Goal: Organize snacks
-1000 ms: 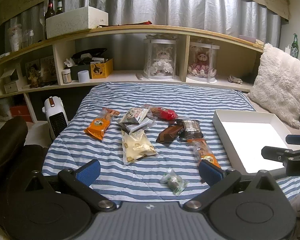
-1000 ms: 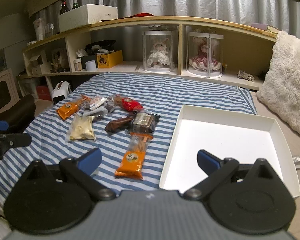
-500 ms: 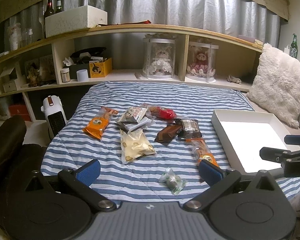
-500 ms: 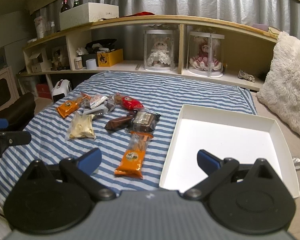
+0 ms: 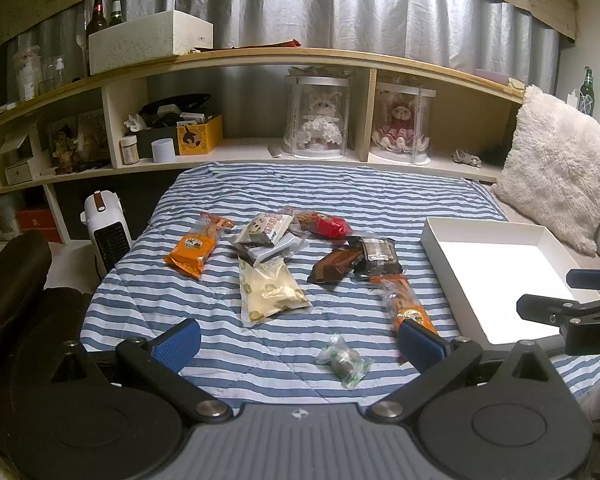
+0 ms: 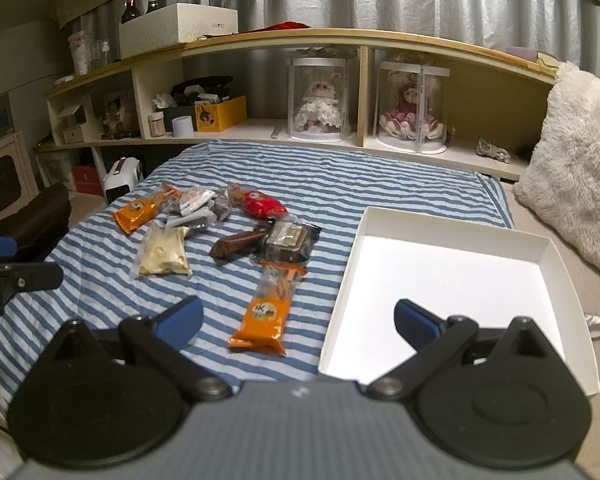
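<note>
Several snack packets lie on the striped blanket (image 5: pixel 340 192): an orange packet (image 5: pixel 196 246) at left, a pale yellow bag (image 5: pixel 270 290), a red packet (image 5: pixel 326 226), a brown bar (image 5: pixel 334 266), a dark packet (image 5: pixel 378 256), a second orange packet (image 5: pixel 406 304) (image 6: pixel 270 306) and a small clear-wrapped sweet (image 5: pixel 342 360). An empty white tray (image 5: pixel 496 268) (image 6: pixel 448 276) lies to the right. My left gripper (image 5: pixel 300 344) is open and empty, just behind the small sweet. My right gripper (image 6: pixel 298 322) is open and empty, above the near orange packet and the tray's left edge.
Wooden shelves (image 5: pixel 260 60) with two doll cases (image 5: pixel 318 120), boxes and bottles run along the back. A fluffy pillow (image 5: pixel 556 176) lies at right. A white heater (image 5: pixel 106 228) stands left of the bed. A dark chair (image 5: pixel 12 280) is at near left.
Both grippers have crept slightly forward toward the snacks. Both stay open and empty. No snack has moved.
</note>
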Available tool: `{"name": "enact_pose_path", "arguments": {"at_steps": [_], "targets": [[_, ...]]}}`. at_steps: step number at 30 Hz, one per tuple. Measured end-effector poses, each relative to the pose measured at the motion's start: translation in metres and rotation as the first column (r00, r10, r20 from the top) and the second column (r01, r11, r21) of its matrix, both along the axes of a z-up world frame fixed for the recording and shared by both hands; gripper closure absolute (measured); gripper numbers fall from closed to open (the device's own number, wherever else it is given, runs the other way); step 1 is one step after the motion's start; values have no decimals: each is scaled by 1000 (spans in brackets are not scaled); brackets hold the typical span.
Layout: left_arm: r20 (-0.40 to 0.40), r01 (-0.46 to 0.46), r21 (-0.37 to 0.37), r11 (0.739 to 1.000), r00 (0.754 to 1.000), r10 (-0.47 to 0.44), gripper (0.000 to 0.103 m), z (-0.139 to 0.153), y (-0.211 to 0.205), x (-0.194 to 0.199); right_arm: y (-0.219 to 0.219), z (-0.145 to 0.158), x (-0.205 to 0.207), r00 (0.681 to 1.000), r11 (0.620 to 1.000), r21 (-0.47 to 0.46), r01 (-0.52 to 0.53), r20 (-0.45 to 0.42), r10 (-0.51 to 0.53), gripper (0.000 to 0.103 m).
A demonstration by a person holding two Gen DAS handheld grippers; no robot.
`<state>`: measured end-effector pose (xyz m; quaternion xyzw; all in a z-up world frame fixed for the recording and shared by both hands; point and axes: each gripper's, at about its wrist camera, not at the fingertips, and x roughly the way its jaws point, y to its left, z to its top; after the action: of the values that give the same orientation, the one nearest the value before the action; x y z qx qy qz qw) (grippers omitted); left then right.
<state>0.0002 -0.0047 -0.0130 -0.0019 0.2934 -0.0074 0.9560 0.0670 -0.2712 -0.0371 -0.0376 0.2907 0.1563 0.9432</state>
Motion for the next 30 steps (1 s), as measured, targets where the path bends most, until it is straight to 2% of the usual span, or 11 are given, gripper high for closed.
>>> {"name": "enact_pose_path", "arguments": {"at_steps": [30], "targets": [[-3,-1,-1,1000,1000,1,0,0,0,1,2,0,1,1000,1000,-7,-1,-8,1,1]]}}
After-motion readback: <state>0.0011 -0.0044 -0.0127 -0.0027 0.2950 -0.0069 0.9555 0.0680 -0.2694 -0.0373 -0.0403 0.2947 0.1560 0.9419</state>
